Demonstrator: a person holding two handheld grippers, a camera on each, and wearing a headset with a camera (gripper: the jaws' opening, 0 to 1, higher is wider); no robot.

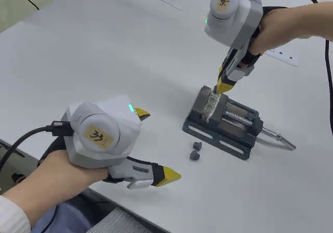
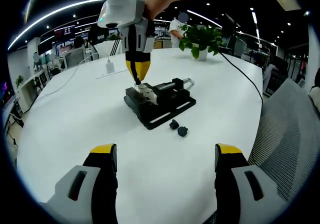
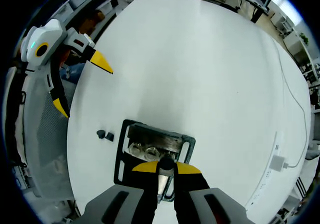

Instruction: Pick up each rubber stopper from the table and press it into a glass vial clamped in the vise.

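Right tool [image 3: 166, 169] clamped on stopper [image 3: 166, 162] over vise [image 3: 120, 156] (vials [image 3: 142, 149] inside), left tool [image 2: 166, 153] apart

Bench [image 1: 104, 51]: carries all the items listed here.
Vise [image 1: 223, 121]: on the bench, right of centre in the head view, with its screw handle pointing right.
Glass vials [image 1: 210, 106]: side by side between the vise's jaws, at the end away from the handle.
Right hand-held gripper [image 1: 223, 87]: directly above the vials, pointing down, with a rubber stopper [image 3: 166, 166] between its jaws.
Loose stoppers [image 1: 195, 151]: two, just beside each other on the bench, before the vise's base.
Left hand-held gripper [image 1: 158, 144]: near the bench's front edge, left of the loose stoppers, well apart from the vise.
Power strip [image 1: 283, 56]: on the bench, behind the vise.
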